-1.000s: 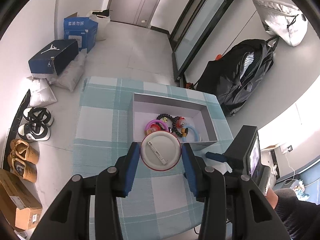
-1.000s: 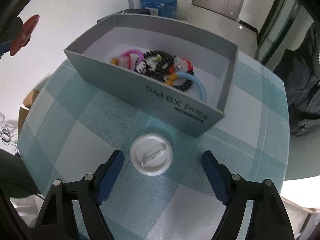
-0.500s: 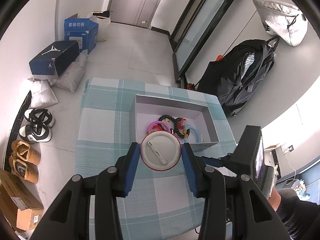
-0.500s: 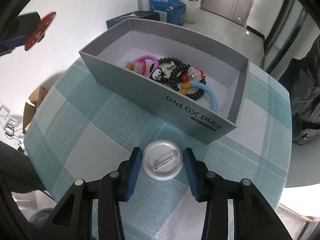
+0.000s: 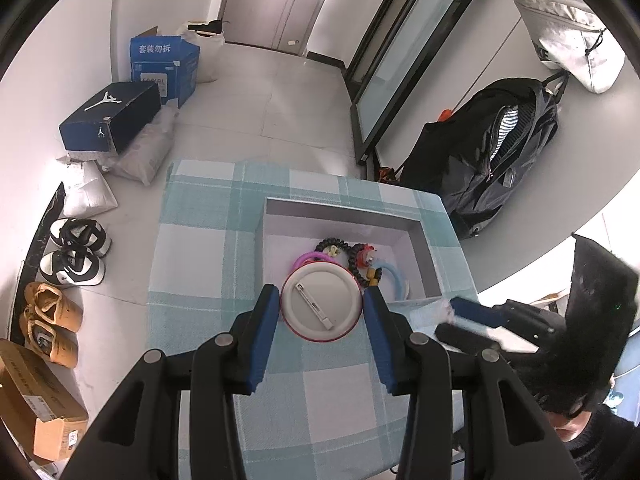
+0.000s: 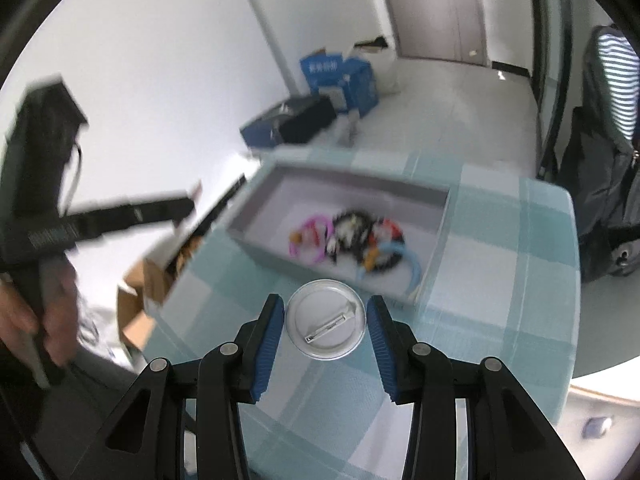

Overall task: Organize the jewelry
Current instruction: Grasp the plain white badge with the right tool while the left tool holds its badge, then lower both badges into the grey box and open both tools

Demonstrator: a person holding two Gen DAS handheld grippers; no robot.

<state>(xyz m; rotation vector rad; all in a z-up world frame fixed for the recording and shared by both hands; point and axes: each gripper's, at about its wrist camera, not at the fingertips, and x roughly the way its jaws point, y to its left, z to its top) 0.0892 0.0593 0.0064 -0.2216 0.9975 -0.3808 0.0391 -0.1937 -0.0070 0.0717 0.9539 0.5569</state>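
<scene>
Left wrist view first: my left gripper [image 5: 321,307] has its blue pads closed against the rim of a round badge [image 5: 320,303] with a red edge, pin side up, and carries it high above the table [image 5: 192,248], just in front of the near wall of the grey box [image 5: 344,210]. The box sits on the teal-and-white checked cloth, and inside it I can see a tangle of jewelry [image 5: 352,258] — a pink ring, a dark beaded loop, a red charm and a pale blue band, bunched toward the near side. At the right edge of this view the other tool's blue fingertip shows as a blur.

Right wrist view is smeared by motion. My right gripper [image 6: 326,326] has its fingers narrowed around a white badge [image 6: 326,324], pin back facing the camera; the pads sit right at its edges, and they look pressed to it. It sits in front of the box [image 6: 344,184], near its front wall, though I cannot tell whether it rests on the cloth or is off it. The jewelry [image 6: 352,240] lies in the box bottom. The person's left hand [image 6: 38,312] grips the black handle at the left.
</scene>
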